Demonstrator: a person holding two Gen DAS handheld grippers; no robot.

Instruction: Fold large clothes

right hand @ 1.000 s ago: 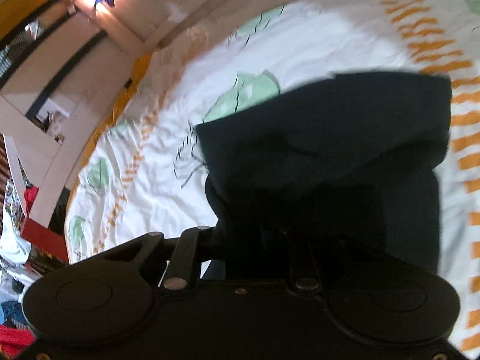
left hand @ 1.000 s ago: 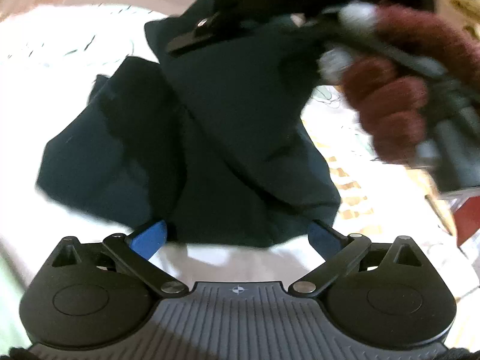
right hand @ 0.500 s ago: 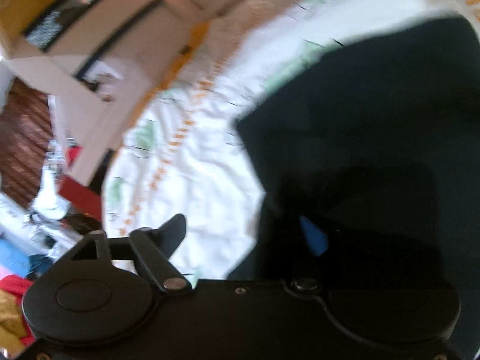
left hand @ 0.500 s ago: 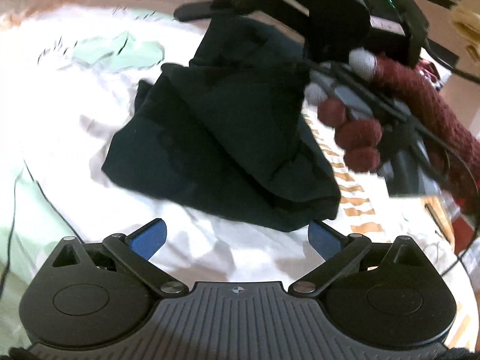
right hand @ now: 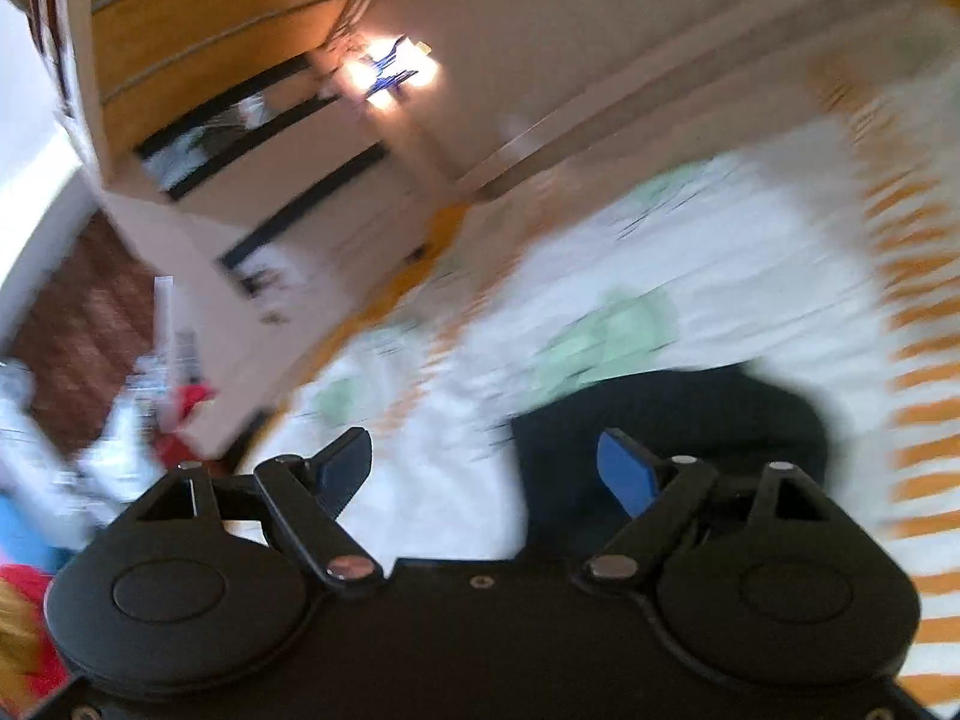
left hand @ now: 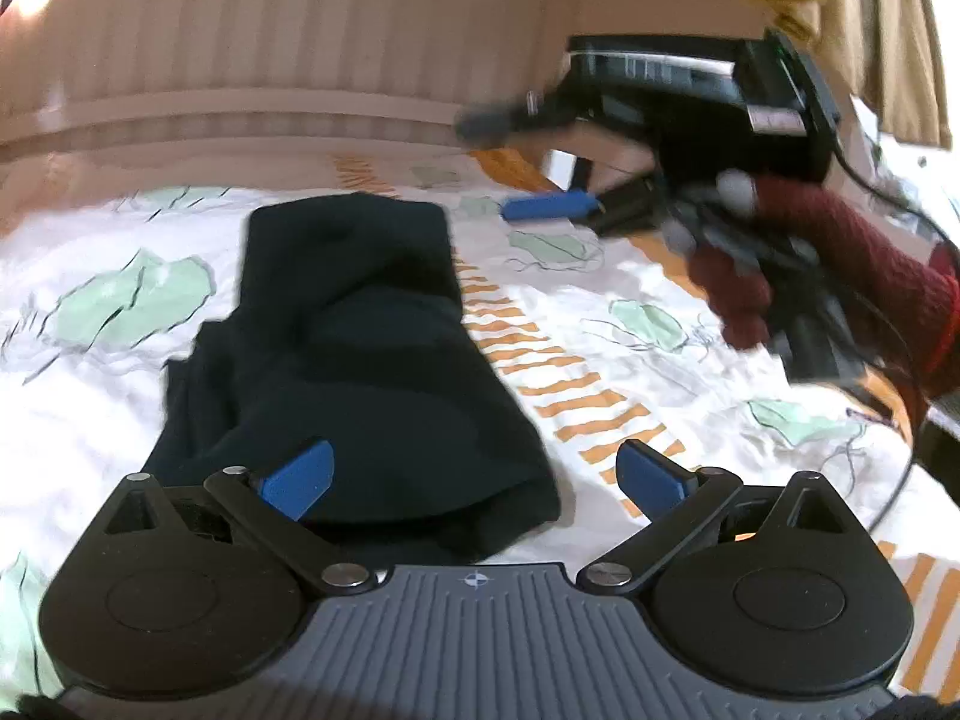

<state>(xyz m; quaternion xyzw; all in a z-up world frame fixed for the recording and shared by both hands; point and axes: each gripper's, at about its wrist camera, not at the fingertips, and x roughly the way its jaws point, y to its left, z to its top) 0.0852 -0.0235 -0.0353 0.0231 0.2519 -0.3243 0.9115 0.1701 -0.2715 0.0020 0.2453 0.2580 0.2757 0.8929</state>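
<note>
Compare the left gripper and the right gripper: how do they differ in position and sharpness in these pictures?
The left gripper hangs low over the dark garment, while the right gripper is raised above the patterned sheet, beside the garment. The left gripper looks sharp; the right gripper is blurred. Both stand open, with blue pads, and nothing between them.

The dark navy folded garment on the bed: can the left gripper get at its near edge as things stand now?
Probably yes. The left gripper has its jaws wide apart with nothing between them, and the dark navy folded garment lies just ahead on the white patterned bedsheet, with nothing in between.
</note>
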